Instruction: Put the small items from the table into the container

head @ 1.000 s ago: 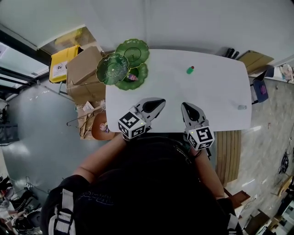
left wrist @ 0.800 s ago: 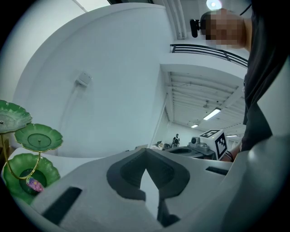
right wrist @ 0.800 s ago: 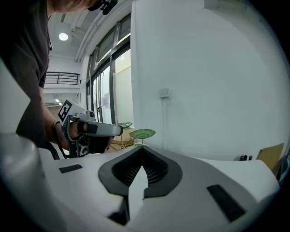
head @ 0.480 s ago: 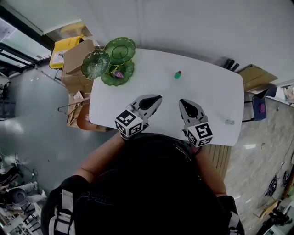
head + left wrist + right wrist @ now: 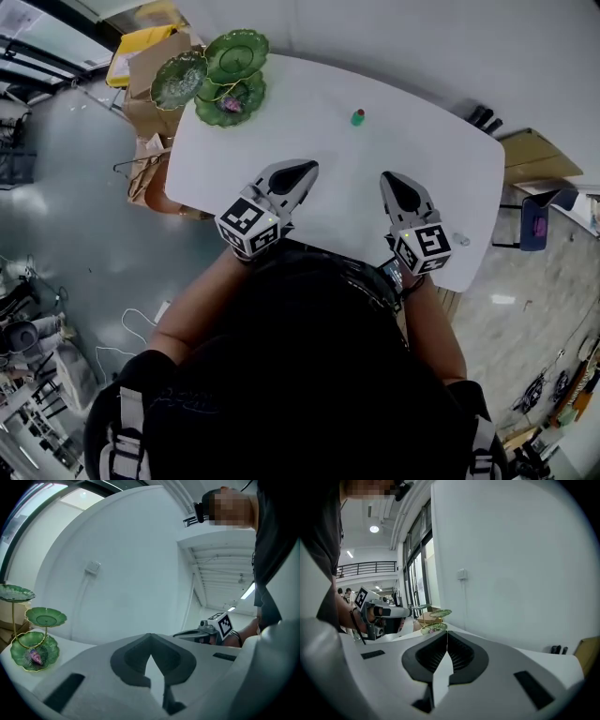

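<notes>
Small green piece with a red cap [image 5: 358,116]: on the white table [image 5: 309,112], far side, well ahead of both grippers.
My left gripper [image 5: 308,168]: jaws together, nothing in them.
My right gripper [image 5: 387,177]: jaws together, nothing in them.
Small pale piece [image 5: 460,239]: near right edge, beside my right gripper.
Green leaf-shaped three-tier dish stand [image 5: 236,56]: far left corner; lowest dish holds a pinkish piece [image 5: 233,106].

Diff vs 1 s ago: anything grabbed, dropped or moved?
The right gripper shifted toward the table's right edge, nearer the small clear item. The left gripper now sits farther from it. Nothing taken or released; both shut and empty. Unmoved: small clear item, green item, tiered green dish stand, pink item in its bottom dish.
</notes>
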{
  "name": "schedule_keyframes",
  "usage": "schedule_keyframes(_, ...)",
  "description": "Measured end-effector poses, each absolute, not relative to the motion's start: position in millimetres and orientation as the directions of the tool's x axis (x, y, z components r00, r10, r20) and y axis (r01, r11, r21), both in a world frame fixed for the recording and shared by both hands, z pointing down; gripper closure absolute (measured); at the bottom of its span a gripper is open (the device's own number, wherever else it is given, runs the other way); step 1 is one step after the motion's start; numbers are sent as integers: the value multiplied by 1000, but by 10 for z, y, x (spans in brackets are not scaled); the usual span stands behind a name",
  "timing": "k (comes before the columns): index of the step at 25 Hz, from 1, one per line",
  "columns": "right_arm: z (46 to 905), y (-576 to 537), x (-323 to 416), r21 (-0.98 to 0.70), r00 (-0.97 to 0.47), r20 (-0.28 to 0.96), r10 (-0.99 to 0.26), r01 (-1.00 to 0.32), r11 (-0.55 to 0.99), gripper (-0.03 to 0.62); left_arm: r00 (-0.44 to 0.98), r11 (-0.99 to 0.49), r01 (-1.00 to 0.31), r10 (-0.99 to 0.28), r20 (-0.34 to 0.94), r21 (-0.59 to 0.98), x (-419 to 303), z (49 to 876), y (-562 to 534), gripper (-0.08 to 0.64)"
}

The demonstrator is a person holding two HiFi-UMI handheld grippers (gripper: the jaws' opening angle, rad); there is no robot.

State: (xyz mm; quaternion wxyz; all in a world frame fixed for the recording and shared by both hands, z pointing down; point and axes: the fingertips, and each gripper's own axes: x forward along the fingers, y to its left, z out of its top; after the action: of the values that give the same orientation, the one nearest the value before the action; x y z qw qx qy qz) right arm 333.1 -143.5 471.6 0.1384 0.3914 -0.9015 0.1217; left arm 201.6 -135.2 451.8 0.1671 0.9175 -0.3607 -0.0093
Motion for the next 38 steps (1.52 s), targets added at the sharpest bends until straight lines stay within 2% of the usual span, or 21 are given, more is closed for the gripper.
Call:
schedule_keyframes(7, 4800, -1493, 3303, -145, -666, 360, -653, -732, 666, 574, 732, -652, -662, -669, 130, 371, 1981, 4703, -1402, 555)
schedule_keyframes(22, 5117, -1890, 3005, -193, -682, 421, -598, -712, 676, 572, 791, -693, -598, -590, 159, 404, 2033, 4986, -1668, 555)
schedule_keyframes(35, 5583, -2542, 2986, -207, -604, 493, -626, -780, 590, 569, 821, -691, -560, -536, 195, 457, 1945, 5317, -2005, 555)
schedule_keyframes(38, 5723, -2746, 2985, -219, -582, 510, -633, -800, 558, 522, 823, -686, -558, -530, 206, 467, 1912, 5386, -2091, 555)
